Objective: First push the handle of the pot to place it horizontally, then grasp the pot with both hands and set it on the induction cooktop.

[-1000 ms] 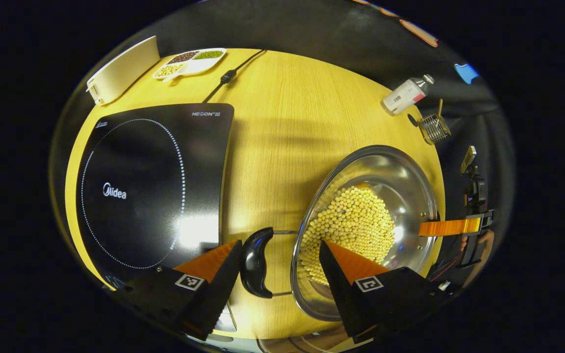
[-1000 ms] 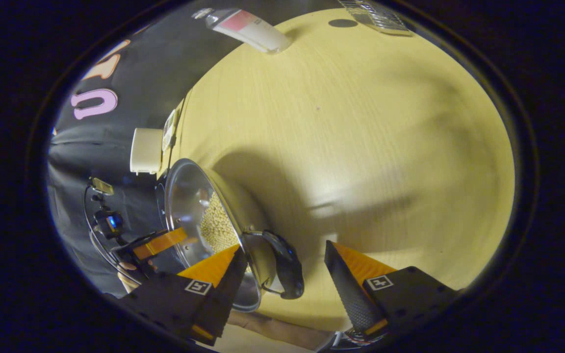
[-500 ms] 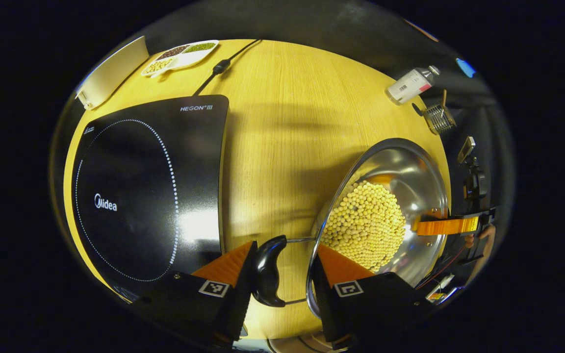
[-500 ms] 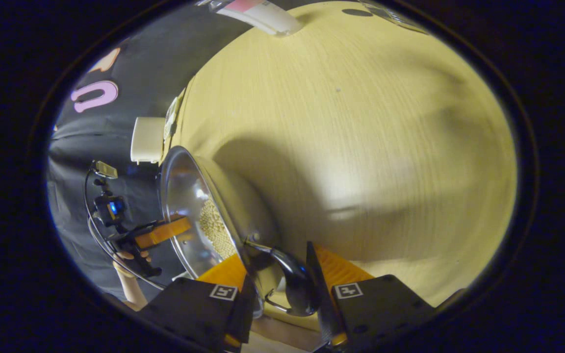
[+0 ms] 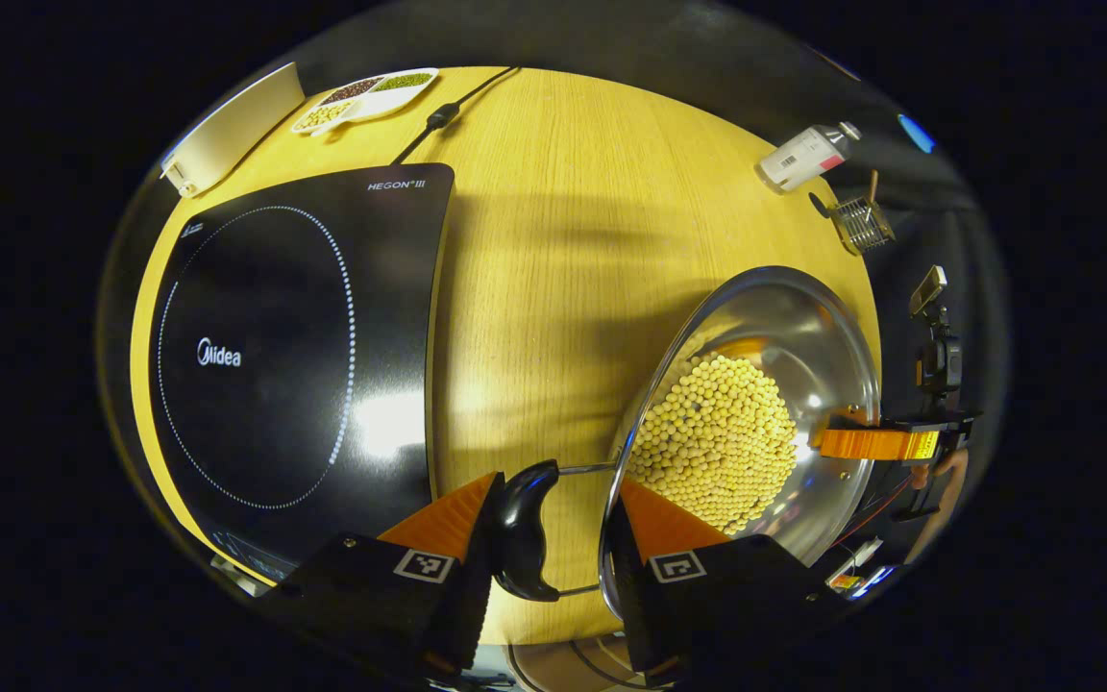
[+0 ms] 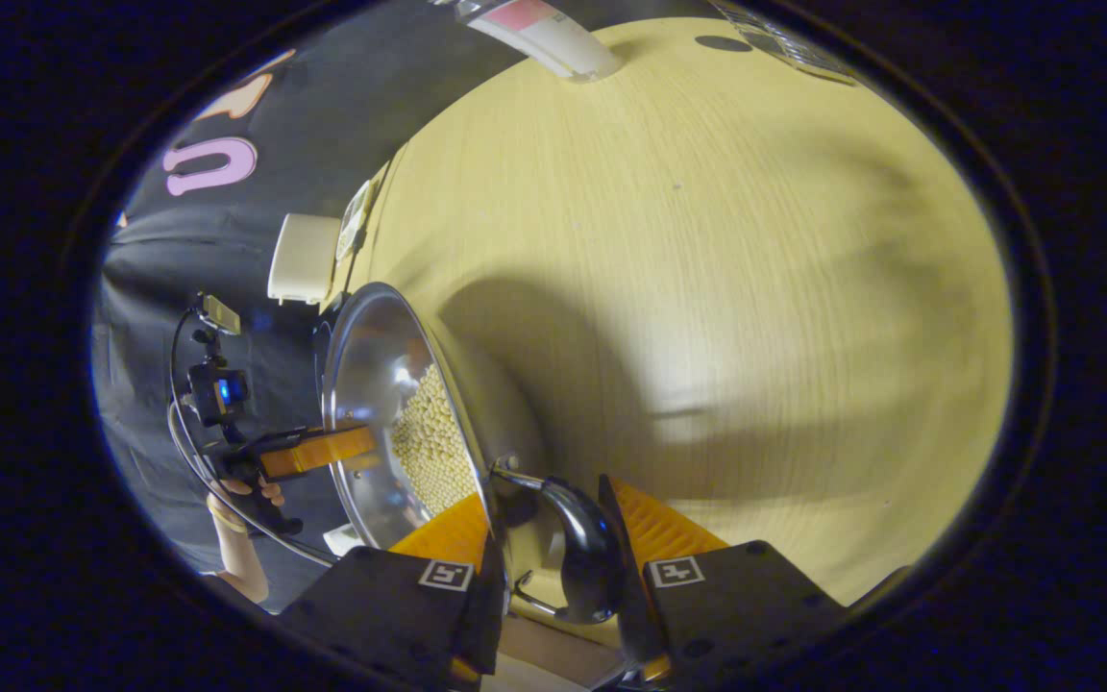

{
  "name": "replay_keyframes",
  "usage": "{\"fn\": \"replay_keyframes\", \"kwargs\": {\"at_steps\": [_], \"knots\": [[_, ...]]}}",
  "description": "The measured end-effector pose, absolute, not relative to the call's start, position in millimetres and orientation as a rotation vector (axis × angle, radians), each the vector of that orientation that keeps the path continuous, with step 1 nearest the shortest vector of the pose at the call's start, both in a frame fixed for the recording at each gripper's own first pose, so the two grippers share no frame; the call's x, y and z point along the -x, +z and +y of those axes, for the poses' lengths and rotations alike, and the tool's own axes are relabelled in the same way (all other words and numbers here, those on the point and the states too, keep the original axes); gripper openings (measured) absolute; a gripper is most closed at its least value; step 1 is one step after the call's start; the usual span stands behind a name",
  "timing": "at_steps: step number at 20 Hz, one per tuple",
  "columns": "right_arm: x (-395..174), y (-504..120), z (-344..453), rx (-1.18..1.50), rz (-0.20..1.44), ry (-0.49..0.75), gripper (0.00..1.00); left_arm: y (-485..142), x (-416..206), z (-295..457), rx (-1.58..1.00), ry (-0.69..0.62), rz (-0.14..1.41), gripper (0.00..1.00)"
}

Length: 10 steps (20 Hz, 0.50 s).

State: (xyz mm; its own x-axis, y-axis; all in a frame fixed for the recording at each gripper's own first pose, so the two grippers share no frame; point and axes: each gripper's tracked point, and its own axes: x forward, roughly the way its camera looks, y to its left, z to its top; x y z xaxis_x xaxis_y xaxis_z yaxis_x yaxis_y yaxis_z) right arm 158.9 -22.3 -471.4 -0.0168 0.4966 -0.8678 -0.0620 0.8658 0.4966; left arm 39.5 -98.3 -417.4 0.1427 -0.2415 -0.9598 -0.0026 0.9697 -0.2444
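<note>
**Both grippers clamped on the pot's side handles**

Now, in the left gripper view, the left gripper (image 5: 546,524) has its two orange-faced fingers closed around the black handle (image 5: 522,529) on one side of a steel pot (image 5: 803,317), one finger outside the handle and the other inside the pot's rim. Both fingers press against what they hold. The pot is partly filled with pale yellow beans (image 5: 717,437) and sits toward the right side of a light wooden table (image 5: 553,240). Well apart from it, on the left side of the table, lies the black induction cooktop (image 5: 294,346), with bare wood between the two.

At the table's far edge are a white divided dish (image 5: 366,96), a white box (image 5: 227,135), a white bottle (image 5: 803,159) lying on its side and a small wire basket (image 5: 861,226).

Across the pot, the other gripper's orange finger reaches over the rim.

In the right gripper view, the right gripper (image 6: 553,548) is clenched on the pot's opposite black handle (image 6: 584,553), its fingers pinching handle and pot wall (image 6: 361,384) together. A hand (image 6: 256,490) holds the far gripper beyond the pot.
</note>
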Motion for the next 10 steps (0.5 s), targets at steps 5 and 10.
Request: {"fn": "replay_keyframes", "kwargs": {"at_steps": [5,10], "knots": [[-123,-449,-28,-0.365,1.557,0.475,0.51,-398,-8,-95,0.2,-0.176,1.438,0.59],[-82,-435,-21,-0.355,1.576,0.491,0.51,-386,28,-82,0.212,-0.175,1.464,0.6]]}}
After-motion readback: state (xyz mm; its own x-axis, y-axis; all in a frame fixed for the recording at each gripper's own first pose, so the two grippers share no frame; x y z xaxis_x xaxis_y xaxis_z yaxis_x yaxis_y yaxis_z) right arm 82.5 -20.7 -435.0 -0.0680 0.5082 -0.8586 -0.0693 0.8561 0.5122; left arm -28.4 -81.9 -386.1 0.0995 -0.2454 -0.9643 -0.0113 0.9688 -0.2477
